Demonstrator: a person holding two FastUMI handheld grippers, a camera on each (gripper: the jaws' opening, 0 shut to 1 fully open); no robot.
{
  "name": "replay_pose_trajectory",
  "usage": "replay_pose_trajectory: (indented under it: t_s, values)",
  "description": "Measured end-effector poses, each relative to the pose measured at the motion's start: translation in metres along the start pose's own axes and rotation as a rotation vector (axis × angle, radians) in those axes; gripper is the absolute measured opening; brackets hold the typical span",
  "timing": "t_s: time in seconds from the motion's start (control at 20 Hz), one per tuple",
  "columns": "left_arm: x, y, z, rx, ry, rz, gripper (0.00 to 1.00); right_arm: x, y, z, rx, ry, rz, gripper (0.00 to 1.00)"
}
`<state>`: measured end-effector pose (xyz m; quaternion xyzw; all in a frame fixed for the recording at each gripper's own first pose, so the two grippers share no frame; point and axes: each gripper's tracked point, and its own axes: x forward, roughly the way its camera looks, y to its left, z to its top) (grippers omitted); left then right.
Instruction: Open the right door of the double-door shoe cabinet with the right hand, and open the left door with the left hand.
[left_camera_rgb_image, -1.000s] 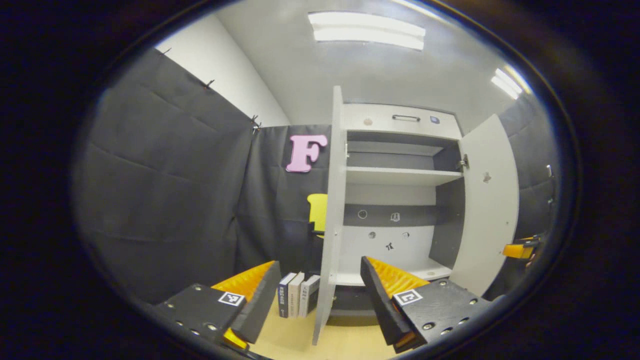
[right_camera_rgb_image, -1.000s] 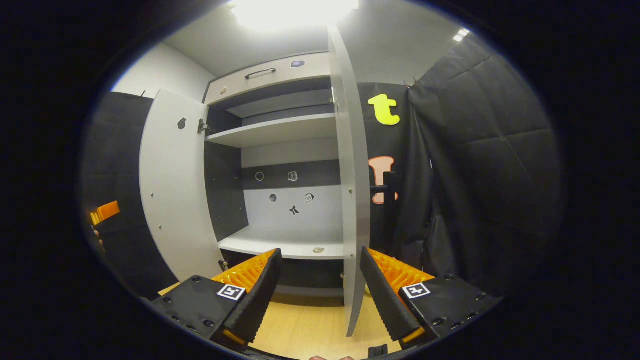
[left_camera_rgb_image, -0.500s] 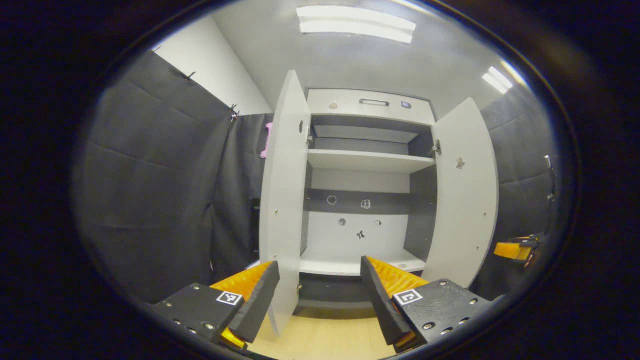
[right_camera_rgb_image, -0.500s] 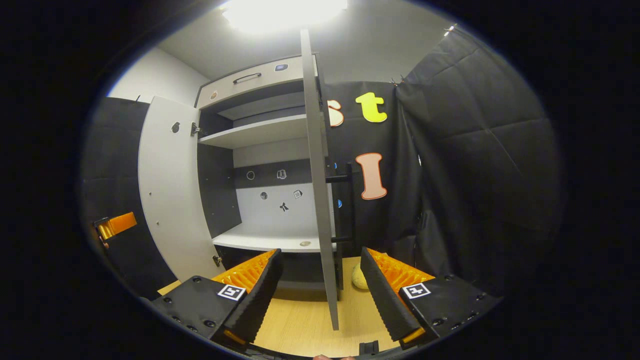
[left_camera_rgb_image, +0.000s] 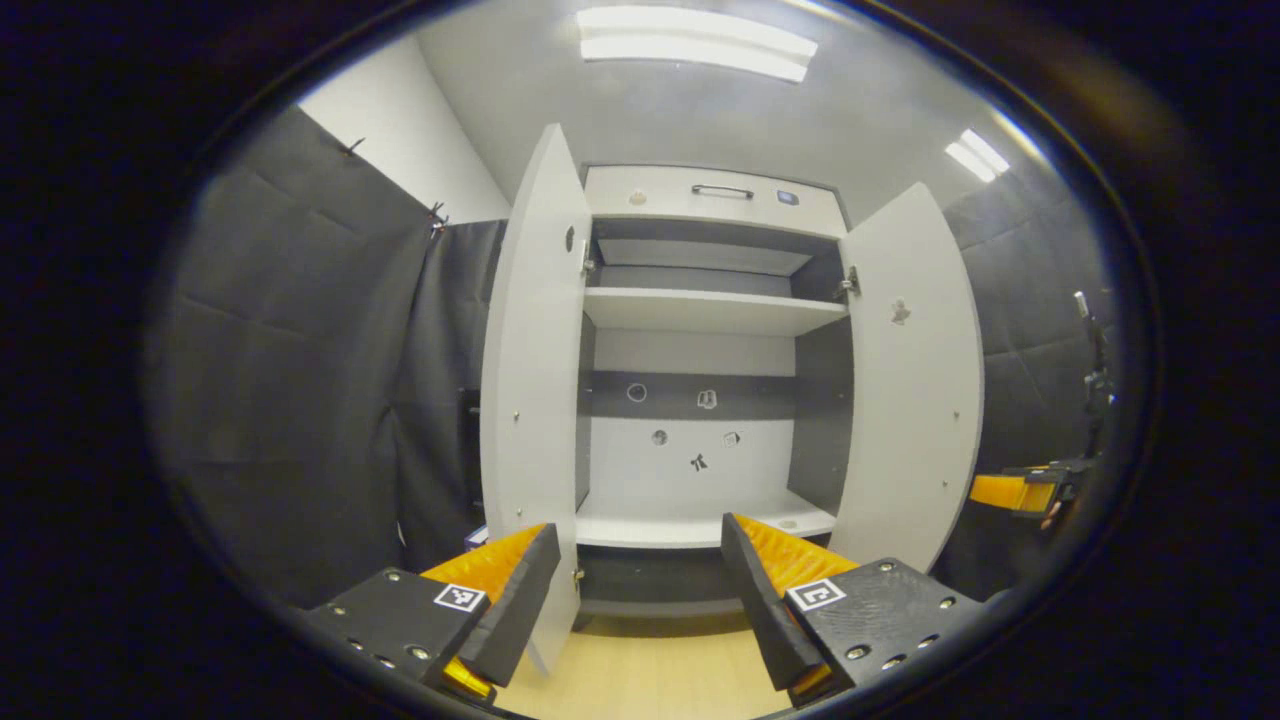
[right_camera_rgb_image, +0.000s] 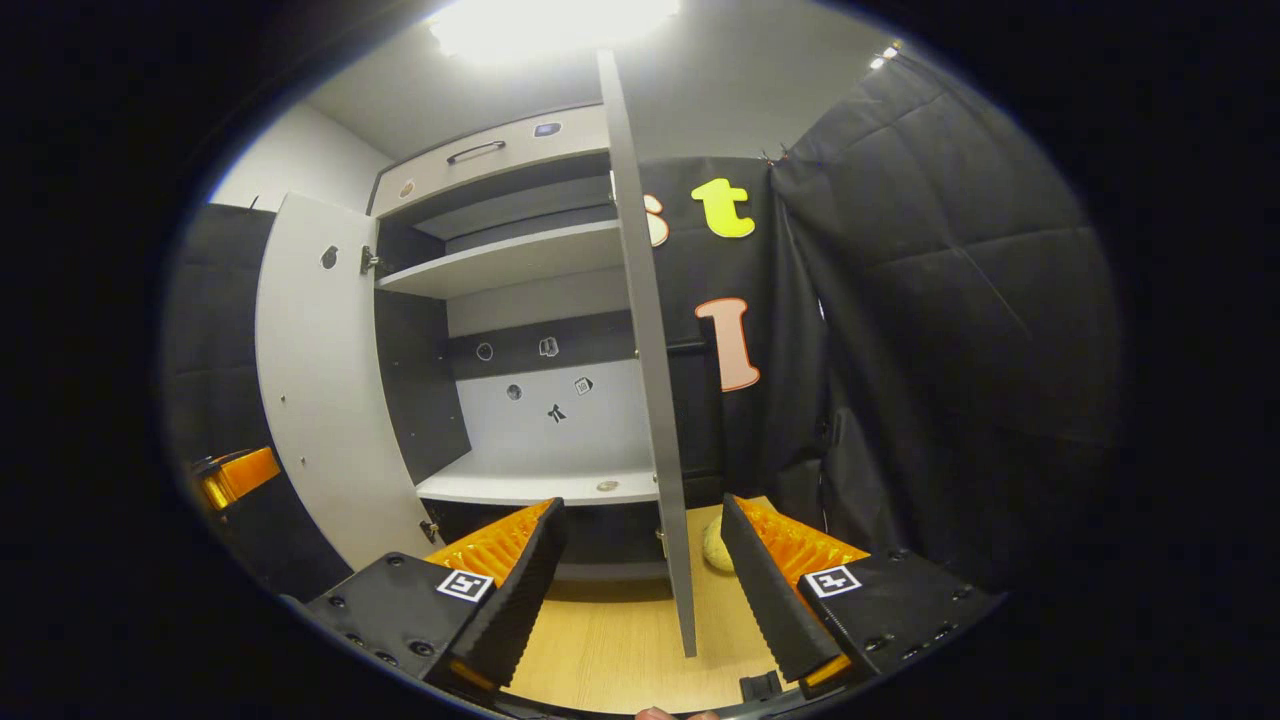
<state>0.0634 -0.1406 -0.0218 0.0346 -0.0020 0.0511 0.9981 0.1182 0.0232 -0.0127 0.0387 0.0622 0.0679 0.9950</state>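
The white double-door shoe cabinet (left_camera_rgb_image: 700, 310) stands with both doors swung out. In the left gripper view the left door (left_camera_rgb_image: 530, 400) shows its inner face, its lower corner just beside my left gripper's left finger (left_camera_rgb_image: 505, 600). My left gripper (left_camera_rgb_image: 640, 605) is open and holds nothing. The right door (left_camera_rgb_image: 915, 380) hangs open to the right. In the right gripper view that right door (right_camera_rgb_image: 650, 350) is seen edge-on, its bottom edge hanging between the spread fingers of my open right gripper (right_camera_rgb_image: 640, 595) without touching them. The left door (right_camera_rgb_image: 320, 400) stands open there too.
Inside are bare white shelves (left_camera_rgb_image: 705, 310) and a dark back panel with small stickers. A drawer with a handle (left_camera_rgb_image: 720, 190) tops the cabinet. The other gripper (left_camera_rgb_image: 1020, 492) shows far right; likewise (right_camera_rgb_image: 230, 475) far left. A pale lump (right_camera_rgb_image: 715, 545) lies on the wooden floor.
The left door has swung wider, from edge-on to showing its inner face, and the left view has turned left. The right door stays edge-on between the right fingers, shifted slightly left.
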Motion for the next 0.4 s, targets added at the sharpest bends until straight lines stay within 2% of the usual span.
replay_pose_trajectory:
  t_s: [0.1,0.25,0.35,0.4]
  values:
    - [0.002,0.015,-0.004,-0.021,0.006,0.003,0.93,0.001,0.011,0.002,-0.007,-0.008,-0.004,0.97]
    - [0.007,0.043,-0.014,-0.002,0.008,0.019,0.91,0.000,0.030,0.001,0.001,-0.009,0.001,0.97]
    - [0.011,0.049,-0.030,-0.017,0.022,0.003,0.93,-0.001,0.038,-0.005,-0.010,-0.009,-0.013,0.97]
    - [0.014,0.051,-0.038,-0.031,0.029,-0.003,0.91,-0.001,0.041,-0.010,-0.021,-0.007,-0.023,0.97]
